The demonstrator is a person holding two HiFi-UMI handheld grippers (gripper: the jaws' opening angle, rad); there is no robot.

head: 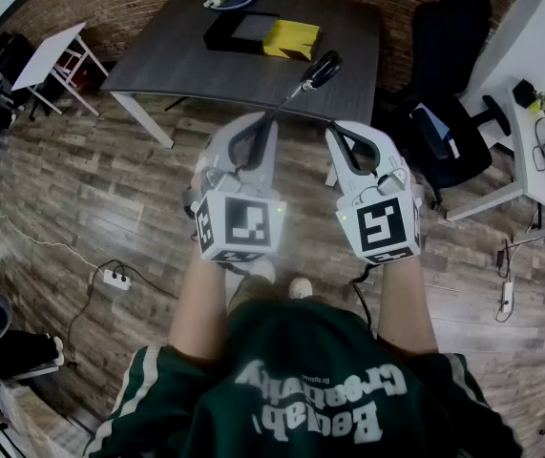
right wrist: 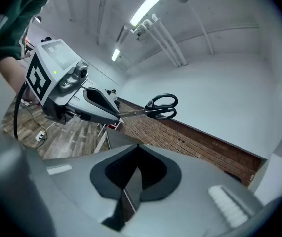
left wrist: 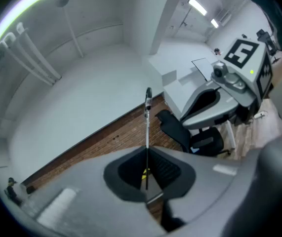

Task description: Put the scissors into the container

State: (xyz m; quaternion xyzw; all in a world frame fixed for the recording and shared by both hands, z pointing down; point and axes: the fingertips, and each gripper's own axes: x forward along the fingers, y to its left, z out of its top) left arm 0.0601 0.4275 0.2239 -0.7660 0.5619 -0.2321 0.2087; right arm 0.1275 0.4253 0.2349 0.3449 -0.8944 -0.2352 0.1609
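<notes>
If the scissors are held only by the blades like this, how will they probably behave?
The scissors look stiff: they stick straight out of the left gripper without sagging. The black handles sit far from the grip, so they may pivot downward. The thin, smooth blades could probably slip if the grip loosens.

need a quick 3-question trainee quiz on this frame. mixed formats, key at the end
1. Pick one. The scissors are gripped by: A the left tongs; B the other tongs; C nothing.
2. True or false: the right tongs are shut with nothing between them.
3. Fill in: the black container sits on the dark ___, next to a yellow box.
Key: 1 A; 2 true; 3 table.
</notes>
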